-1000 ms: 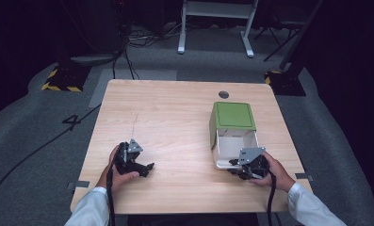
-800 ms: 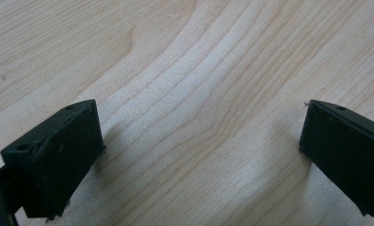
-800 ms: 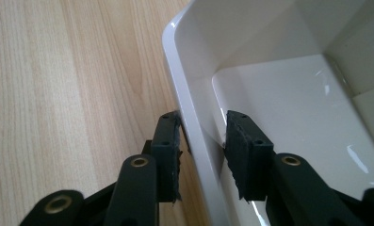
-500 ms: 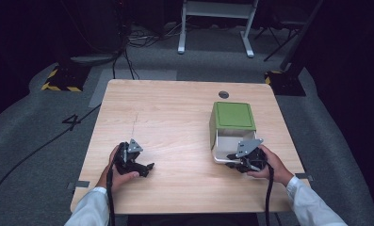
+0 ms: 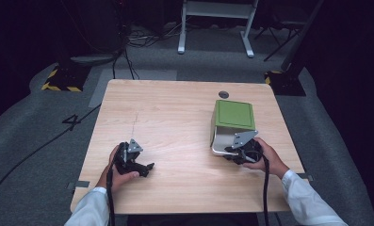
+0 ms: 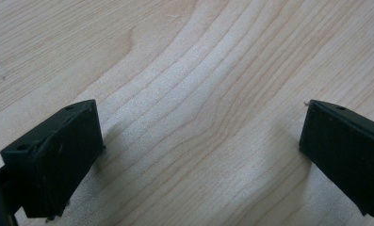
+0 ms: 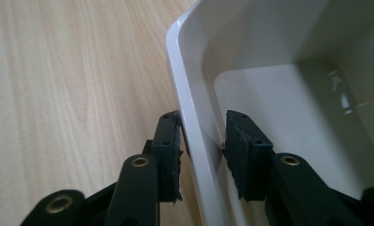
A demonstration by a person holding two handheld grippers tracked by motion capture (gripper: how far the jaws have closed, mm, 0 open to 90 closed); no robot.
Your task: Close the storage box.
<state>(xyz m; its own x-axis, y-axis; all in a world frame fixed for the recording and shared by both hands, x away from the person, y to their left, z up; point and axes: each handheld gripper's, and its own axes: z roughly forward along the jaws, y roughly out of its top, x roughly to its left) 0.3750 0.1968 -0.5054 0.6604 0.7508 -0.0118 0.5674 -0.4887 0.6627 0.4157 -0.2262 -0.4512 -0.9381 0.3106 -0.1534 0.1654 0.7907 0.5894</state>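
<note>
Right gripper view: bin point(image 7: 288, 94) wall between jaws.

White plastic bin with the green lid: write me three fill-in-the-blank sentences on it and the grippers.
1. The right gripper has its jaws astride the white plastic bin's ____.
2. The bin's lid is ____ in colour.
3. The left gripper rests on the light wooden table with its jaws ____.

Missing words: wall; green; open

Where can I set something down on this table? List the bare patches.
The table is bare across its far left, and down the middle between the left gripper and the green-lidded white box. The near edge between both hands is free. It is crowded at the right, where the right gripper straddles the box wall.
</note>
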